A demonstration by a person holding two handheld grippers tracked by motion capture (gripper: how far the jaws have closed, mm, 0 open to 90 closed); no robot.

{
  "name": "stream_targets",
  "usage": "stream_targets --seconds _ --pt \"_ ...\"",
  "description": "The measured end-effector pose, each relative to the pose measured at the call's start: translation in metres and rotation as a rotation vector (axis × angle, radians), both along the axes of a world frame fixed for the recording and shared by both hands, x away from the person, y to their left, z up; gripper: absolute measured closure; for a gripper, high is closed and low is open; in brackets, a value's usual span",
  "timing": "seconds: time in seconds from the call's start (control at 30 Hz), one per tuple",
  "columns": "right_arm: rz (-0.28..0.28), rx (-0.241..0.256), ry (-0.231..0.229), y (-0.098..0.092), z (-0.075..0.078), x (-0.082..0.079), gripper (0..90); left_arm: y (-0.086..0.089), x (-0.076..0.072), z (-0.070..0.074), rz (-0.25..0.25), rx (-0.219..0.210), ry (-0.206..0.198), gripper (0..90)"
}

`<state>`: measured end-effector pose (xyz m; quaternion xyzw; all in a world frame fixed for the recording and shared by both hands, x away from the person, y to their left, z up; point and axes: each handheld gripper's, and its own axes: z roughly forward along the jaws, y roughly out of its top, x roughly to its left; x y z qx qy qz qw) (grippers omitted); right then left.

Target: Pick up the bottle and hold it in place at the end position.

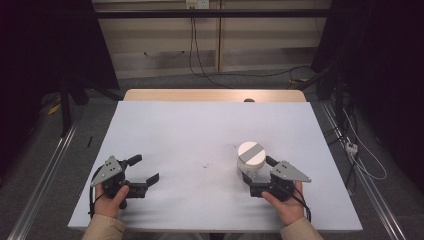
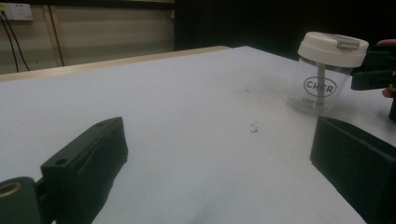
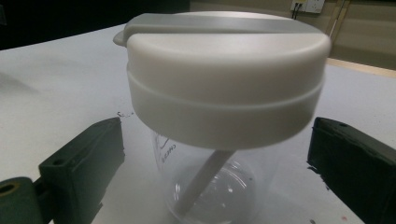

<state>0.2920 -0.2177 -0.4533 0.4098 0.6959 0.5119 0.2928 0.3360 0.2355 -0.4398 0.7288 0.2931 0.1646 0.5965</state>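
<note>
Counter [image 1: 200, 125]: the white surface is open across the upper half and the whole centre of the high view, bearing only faint specks near the middle. One obstacle stands on it: a clear jar [image 1: 251, 159] with a white lid, lower right of centre. The right tool [image 1: 260, 176] has its jaws spread on either side of the jar, a gap showing at each side. The left tool [image 1: 145, 171], lower left, has unobstructed surface ahead; the jar stands well apart from it.
</note>
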Motion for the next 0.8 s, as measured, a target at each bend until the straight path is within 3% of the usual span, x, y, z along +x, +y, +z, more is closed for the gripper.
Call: stream_targets --seconds 0.4,0.8 --pt "-0.047 0.033 0.037 0.009 -0.003 0.017 5.1 -0.001 0.0 -0.001 -0.005 0.002 0.008 3.6" --pt "-0.047 0.044 0.05 0.012 -0.004 0.023 9.4 -0.001 0.001 -0.002 -0.01 0.009 0.007 3.7"
